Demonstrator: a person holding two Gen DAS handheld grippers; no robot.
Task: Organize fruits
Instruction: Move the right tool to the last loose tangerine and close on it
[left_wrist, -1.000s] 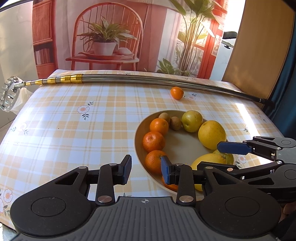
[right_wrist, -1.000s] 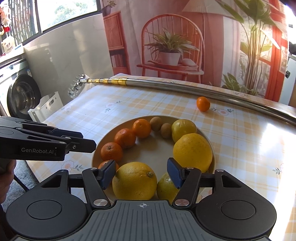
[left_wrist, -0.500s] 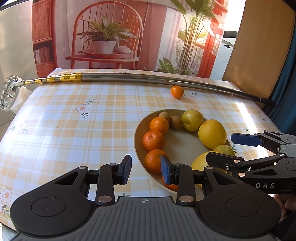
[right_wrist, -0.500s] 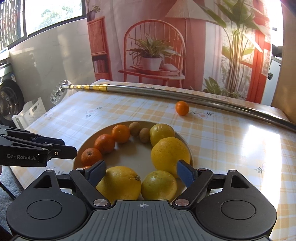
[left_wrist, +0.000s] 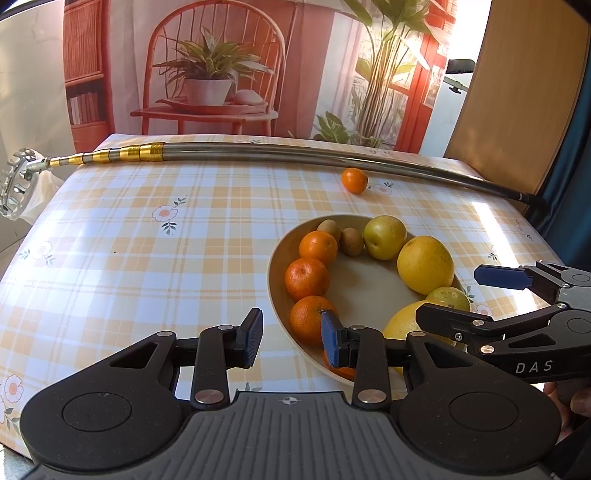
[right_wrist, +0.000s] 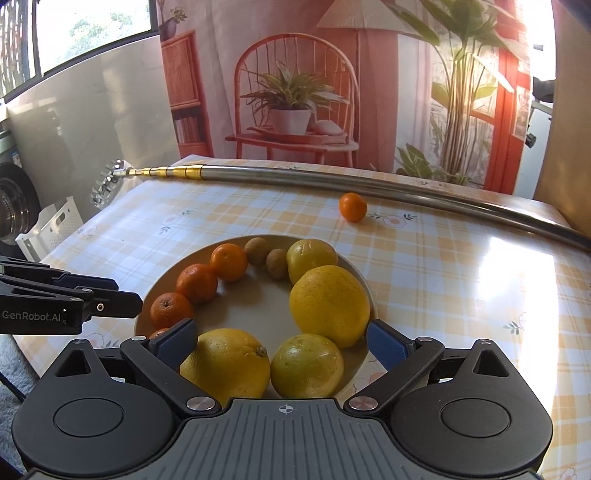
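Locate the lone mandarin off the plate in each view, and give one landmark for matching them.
Left wrist: the mandarin lies upper centre-right, beyond the plate, just short of the pole.
Right wrist: the mandarin lies upper centre-right, beside the pole.
Shared landmark: the pole's gold end.

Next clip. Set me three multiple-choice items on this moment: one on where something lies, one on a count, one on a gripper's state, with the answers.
1. Where is the stray orange?
A. in the dish
B. on the tablecloth beside the metal pole
C. in the left gripper

2. How many kiwis lie in the dish?
A. none
B. two
C. five

3. The right gripper is:
A. open and empty
B. shut on a lemon
C. shut on the pole

Answers:
1 B: it sits alone near the pole.
2 B: two small brown fruits lie side by side.
3 A: its fingers stand wide apart, gripping nothing.
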